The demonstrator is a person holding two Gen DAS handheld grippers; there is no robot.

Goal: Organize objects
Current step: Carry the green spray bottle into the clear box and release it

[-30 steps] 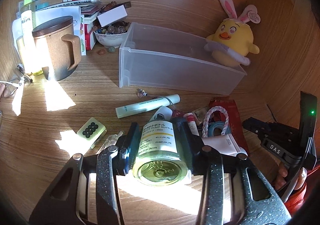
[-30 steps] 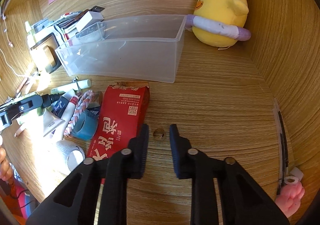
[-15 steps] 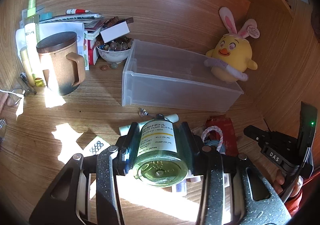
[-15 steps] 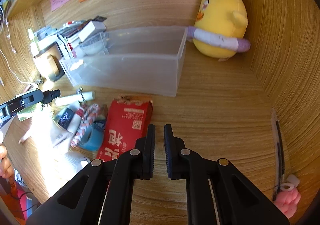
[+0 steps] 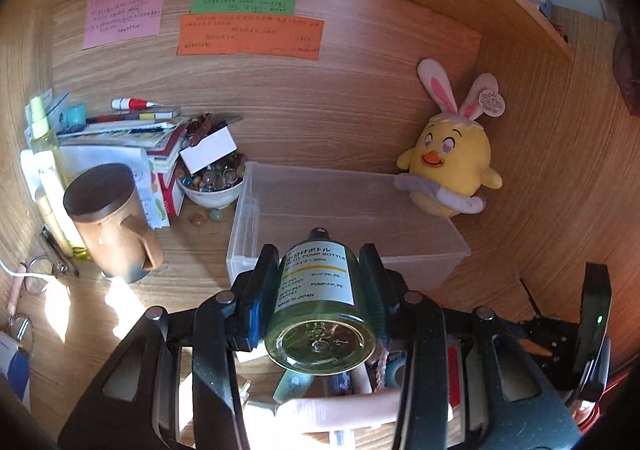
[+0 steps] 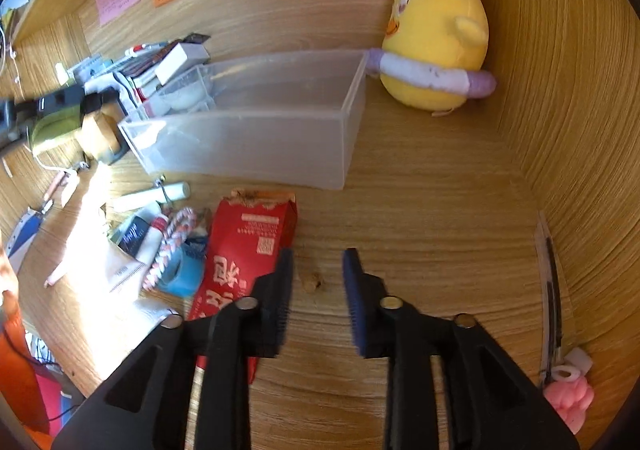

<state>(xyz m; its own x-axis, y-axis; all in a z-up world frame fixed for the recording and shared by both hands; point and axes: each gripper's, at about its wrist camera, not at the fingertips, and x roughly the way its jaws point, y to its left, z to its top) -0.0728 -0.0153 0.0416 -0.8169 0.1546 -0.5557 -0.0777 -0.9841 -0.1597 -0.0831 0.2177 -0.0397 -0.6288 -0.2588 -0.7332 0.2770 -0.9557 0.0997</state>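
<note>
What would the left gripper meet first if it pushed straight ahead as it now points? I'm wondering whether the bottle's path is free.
Probably the clear plastic bin: the left gripper, shut on the green pump bottle, points at its near wall and open top. Depth is unclear, so it might pass over the rim.

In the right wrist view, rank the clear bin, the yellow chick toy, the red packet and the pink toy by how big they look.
1. clear bin
2. yellow chick toy
3. red packet, though the gripper partly hides it, so its place below the chick is unsure
4. pink toy, at the distorted edge
</note>
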